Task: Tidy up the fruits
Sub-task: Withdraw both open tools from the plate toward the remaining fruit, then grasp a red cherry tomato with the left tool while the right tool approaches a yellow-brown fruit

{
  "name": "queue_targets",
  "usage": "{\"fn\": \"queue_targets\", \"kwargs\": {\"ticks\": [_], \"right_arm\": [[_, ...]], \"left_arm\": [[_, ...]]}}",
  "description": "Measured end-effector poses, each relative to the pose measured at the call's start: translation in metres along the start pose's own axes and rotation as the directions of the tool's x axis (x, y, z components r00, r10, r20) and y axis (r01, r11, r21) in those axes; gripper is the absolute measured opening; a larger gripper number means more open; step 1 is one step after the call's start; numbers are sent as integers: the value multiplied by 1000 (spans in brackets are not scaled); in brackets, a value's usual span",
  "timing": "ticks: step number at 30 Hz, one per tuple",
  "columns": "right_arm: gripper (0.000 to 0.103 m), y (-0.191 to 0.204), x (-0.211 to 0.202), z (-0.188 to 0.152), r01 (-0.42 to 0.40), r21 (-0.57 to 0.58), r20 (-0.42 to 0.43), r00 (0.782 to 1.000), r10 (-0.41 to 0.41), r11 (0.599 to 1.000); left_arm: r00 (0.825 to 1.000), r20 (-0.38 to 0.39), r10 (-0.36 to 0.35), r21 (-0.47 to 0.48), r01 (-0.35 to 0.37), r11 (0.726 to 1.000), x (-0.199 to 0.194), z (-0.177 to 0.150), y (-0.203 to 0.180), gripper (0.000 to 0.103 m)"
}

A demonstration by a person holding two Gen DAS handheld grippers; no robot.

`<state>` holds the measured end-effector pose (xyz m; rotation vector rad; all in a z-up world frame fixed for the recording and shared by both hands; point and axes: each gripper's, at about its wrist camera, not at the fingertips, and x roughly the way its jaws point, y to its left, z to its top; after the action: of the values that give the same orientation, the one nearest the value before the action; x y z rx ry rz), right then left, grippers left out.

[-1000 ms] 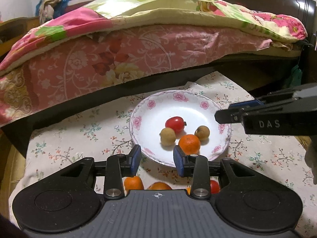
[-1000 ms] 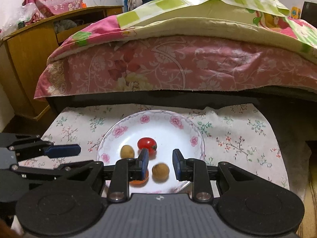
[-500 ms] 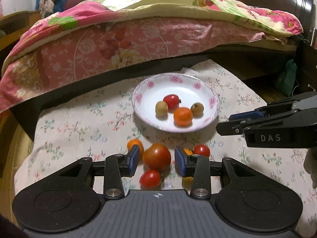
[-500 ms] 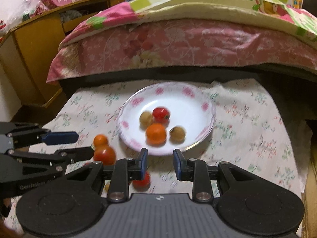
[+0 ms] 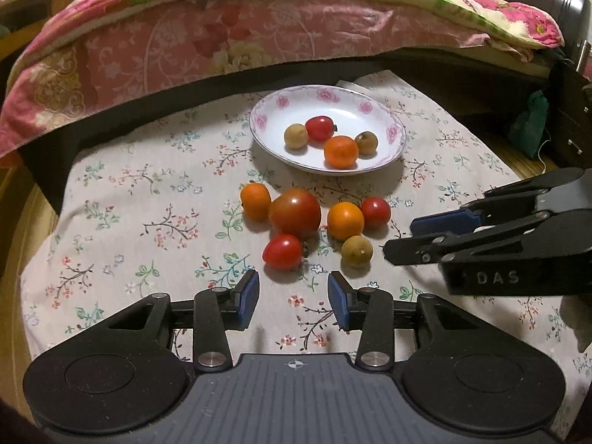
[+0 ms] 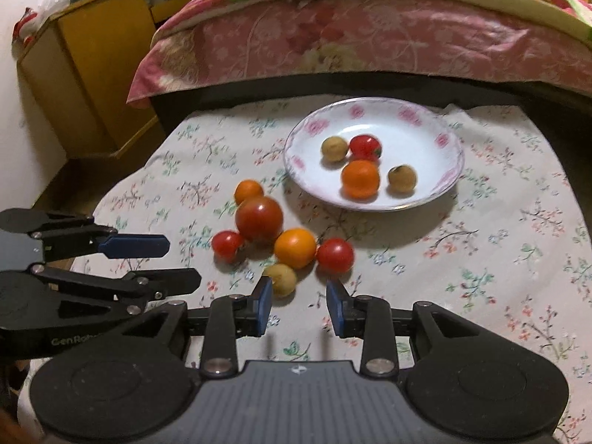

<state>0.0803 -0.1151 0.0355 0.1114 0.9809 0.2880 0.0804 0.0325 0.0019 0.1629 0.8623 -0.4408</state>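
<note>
A white flowered plate (image 5: 397, 125) holds a small tomato (image 5: 320, 127), an orange (image 5: 341, 151) and two brown longans. Nearer on the floral cloth lies a cluster: a large tomato (image 5: 295, 212), two oranges, two small tomatoes and a longan (image 5: 357, 251). My left gripper (image 5: 294, 298) hovers just short of the small tomato (image 5: 283, 252), jaws opening, nothing between them. My right gripper (image 6: 298, 301) is opening too and is empty, with the loose longan (image 6: 282, 277) just ahead of its left finger. Each gripper shows in the other's view: the right gripper (image 5: 399, 238) and the left gripper (image 6: 184, 262).
A bed with a pink floral quilt (image 5: 222, 37) runs behind the cloth-covered surface. A yellow wooden cabinet (image 6: 92, 74) stands at the far left. Bare floral cloth (image 6: 499, 259) spreads to the right of the fruit cluster.
Both grippers have drawn back from the plate toward the near side, bringing the loose fruit cluster into view. Both pairs of jaws stand slightly wider apart than before.
</note>
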Motion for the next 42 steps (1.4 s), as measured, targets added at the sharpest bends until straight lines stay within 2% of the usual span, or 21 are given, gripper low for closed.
{"fn": "queue_targets", "kwargs": {"ticks": [6, 14, 17, 22, 24, 29, 33, 39, 42], "right_arm": [[32, 5, 17, -3, -25, -12, -17, 1000, 24, 1000], [32, 6, 40, 0, -41, -2, -37, 999, 41, 999], [32, 9, 45, 2, -34, -34, -24, 999, 33, 999], [32, 11, 46, 2, -27, -60, -15, 1000, 26, 998], [27, 12, 46, 3, -16, -76, -23, 1000, 14, 997], [27, 3, 39, 4, -7, -47, -39, 999, 5, 999], [27, -3, 32, 4, 11, -31, -50, 999, -13, 999], [27, -9, 32, 1, 16, -7, -77, 997, -16, 1000], [27, -8, 31, 2, 2, -5, -81, 997, -2, 1000]], "left_arm": [[999, -25, -32, 15, 32, 999, 6, -4, 0, 54], [998, -40, -39, 7, 40, 999, 11, -6, 8, 58], [998, -48, -31, 2, 32, 1000, 15, -5, 11, 60], [998, -48, -30, 19, 31, 999, 21, -2, 7, 59], [999, -38, -22, 34, 24, 999, 24, 0, 4, 59], [1000, -23, -10, 46, 11, 999, 35, 5, 1, 59], [1000, -20, -5, 19, 5, 1000, 44, 9, 3, 59], [1000, -6, 6, 34, -6, 999, 49, 15, -6, 57], [1000, -22, 19, 33, -18, 999, 52, 12, -5, 46]]}}
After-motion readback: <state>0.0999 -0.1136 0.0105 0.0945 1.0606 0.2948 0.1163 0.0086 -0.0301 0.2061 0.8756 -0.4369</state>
